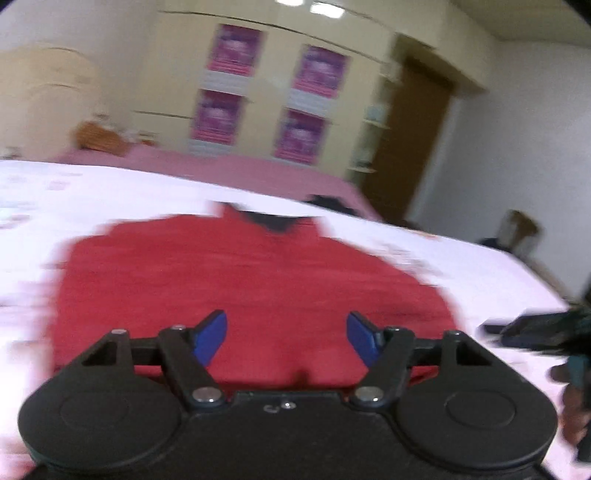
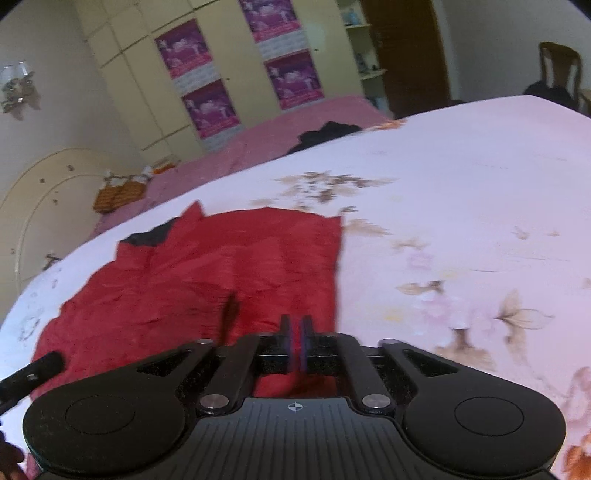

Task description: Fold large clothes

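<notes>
Left wrist view: the left tongs (image 1: 287, 334) are seen spread wide, nothing between them, over the red garment (image 1: 236, 284). The right tongs (image 2: 295, 341) are seen nearly closed, empty. The garment is laid flat on the floral bed (image 2: 461, 206).

Brightness: evenly lit indoor room, moderate, slightly washed out on the pale floral bed sheet (image 2: 461, 206).
Light source: ceiling lamps glare white at the top of the left wrist view (image 1: 314, 6).
Shadows: soft, faint creases on the red fabric garment (image 2: 207, 280).
Blur: left wrist view heavily smeared by motion; right wrist view mostly sharp.
Distortion: fisheye bends the cream wardrobe (image 1: 273, 85) and bed edges; dark vignette in the corners.
</notes>
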A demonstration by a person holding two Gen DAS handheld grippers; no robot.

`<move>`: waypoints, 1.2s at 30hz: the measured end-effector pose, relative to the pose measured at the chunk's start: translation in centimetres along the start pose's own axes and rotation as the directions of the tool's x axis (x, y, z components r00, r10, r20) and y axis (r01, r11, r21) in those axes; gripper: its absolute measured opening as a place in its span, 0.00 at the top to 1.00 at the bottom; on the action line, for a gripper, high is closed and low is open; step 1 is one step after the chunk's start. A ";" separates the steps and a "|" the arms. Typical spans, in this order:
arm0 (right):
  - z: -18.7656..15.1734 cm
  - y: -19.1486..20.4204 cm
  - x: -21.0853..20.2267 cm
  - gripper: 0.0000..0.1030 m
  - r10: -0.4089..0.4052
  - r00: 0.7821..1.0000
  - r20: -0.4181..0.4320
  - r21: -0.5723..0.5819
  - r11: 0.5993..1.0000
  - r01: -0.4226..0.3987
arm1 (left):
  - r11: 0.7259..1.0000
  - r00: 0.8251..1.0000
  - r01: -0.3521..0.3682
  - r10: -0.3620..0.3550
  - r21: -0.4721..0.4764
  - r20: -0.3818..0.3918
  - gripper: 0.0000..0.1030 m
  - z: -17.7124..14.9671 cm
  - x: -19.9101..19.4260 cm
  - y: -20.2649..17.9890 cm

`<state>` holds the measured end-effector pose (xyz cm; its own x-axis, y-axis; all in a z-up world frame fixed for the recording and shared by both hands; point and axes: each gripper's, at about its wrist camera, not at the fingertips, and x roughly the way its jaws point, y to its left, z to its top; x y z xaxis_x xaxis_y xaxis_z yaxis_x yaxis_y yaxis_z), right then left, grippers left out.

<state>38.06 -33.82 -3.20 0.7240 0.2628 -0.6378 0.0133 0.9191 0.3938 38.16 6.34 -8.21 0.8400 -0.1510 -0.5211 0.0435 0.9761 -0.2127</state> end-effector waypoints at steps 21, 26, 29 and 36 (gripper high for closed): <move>-0.1 6.5 2.0 0.87 0.149 0.989 0.001 -0.026 0.988 -0.149 | 0.974 0.970 -0.227 0.227 0.009 -0.093 0.75 -0.9 1.4 11.3; -1.2 6.7 1.4 0.87 0.081 0.997 0.015 -0.120 0.990 -0.078 | 0.979 0.969 -0.203 0.206 0.033 -0.135 0.75 -1.4 1.7 11.3; -2.8 5.2 4.0 0.87 0.015 0.998 -0.066 -0.075 0.997 -0.020 | 0.980 0.967 -0.193 0.198 0.042 -0.160 0.75 -1.7 2.0 11.6; -2.9 5.0 2.4 0.87 0.008 1.000 0.008 -0.061 0.998 -0.007 | 0.981 0.968 -0.177 0.187 0.075 -0.164 0.75 -1.7 2.1 12.3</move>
<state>37.84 -27.71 -4.67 0.7299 0.2676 -0.6291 -0.0344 0.9334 0.3571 39.50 17.73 -13.33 0.7328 0.0109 -0.6803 -0.0654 0.9964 -0.0545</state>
